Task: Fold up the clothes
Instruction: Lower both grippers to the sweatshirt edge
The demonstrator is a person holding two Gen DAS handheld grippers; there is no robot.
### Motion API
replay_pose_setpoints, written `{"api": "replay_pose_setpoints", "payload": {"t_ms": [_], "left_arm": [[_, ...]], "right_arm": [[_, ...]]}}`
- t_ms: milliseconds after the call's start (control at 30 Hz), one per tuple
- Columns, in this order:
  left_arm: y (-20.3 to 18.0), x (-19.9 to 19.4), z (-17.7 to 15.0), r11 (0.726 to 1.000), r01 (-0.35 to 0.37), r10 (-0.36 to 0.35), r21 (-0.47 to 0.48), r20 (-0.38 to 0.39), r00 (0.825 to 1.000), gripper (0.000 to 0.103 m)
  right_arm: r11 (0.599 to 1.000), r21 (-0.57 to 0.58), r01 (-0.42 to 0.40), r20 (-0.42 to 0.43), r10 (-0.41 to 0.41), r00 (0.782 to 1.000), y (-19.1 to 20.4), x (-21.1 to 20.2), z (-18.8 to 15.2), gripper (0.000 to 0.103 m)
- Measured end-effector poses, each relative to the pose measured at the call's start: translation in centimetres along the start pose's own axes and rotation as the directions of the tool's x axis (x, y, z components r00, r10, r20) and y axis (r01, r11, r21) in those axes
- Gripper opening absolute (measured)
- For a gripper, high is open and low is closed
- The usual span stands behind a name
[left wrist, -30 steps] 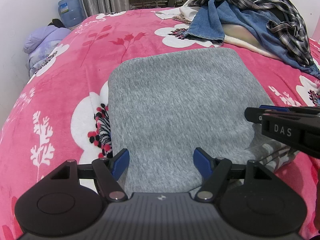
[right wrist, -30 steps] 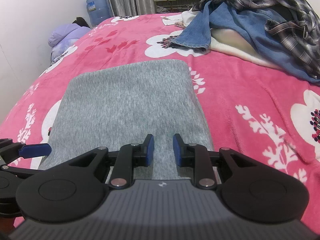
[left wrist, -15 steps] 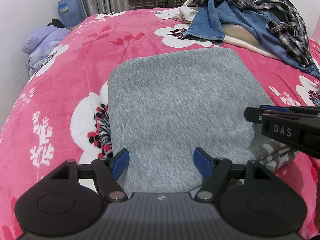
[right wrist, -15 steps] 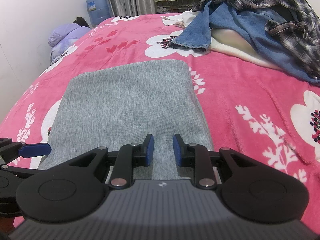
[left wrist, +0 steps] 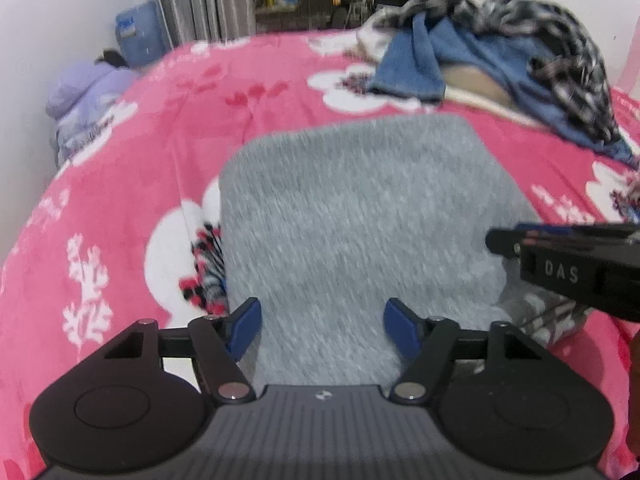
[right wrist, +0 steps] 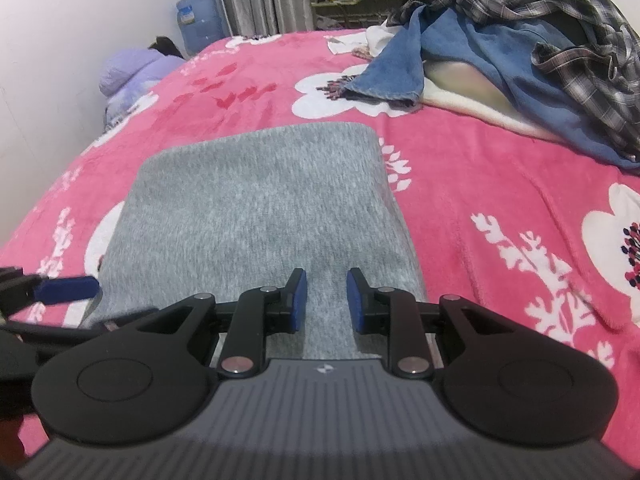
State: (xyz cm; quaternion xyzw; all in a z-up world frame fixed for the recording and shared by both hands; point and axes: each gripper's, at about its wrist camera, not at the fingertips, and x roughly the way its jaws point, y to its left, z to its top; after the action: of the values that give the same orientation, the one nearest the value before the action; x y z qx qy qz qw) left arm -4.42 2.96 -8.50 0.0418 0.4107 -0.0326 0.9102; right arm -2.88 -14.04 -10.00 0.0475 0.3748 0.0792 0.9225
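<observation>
Grey garment (right wrist: 260, 208) folded flat — left gripper (left wrist: 322, 322) jaws closing.

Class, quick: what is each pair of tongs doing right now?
Left tongs: closing over the grey garment, nothing gripped.
Right tongs: narrowly open over it, nothing gripped.
</observation>
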Motion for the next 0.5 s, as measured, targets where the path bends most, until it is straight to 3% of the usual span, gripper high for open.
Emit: {"api": "replay_pose_setpoints", "payload": {"t_ms": [167, 233, 400, 500], "left_arm": [[2.5, -1.0, 1.9, 0.997, 0.043, -0.034, -0.068, 0.117, 0.993, 0.068], [2.8, 0.2, 3.3, 0.998, 0.034, -0.027, -0.057, 0.105, 0.994, 0.068], [2.5, 5.0, 5.6, 0.999, -0.001, 0.004, -0.04, 0.068, 0.998, 0.063], [2.5, 7.2, 4.5, 0.999, -0.01, 0.012, -0.047, 0.047, 0.999, 0.064]], "right_arm": [[0.996, -0.064, 0.068, 0.16, -0.057, 0.986, -0.1, -3.4, 1.6, 0.023], [0.998, -0.036, 0.05, 0.181, -0.042, 0.983, -0.6, -3.2, 3.3, 0.023], [0.997, -0.077, 0.0, 0.135, 0.01, 0.991, -0.1, 1.3, 7.7, 0.023], [0.999, -0.026, -0.027, 0.008, 0.028, 1.0, -0.9, 6.5, 8.7, 0.021]]}}
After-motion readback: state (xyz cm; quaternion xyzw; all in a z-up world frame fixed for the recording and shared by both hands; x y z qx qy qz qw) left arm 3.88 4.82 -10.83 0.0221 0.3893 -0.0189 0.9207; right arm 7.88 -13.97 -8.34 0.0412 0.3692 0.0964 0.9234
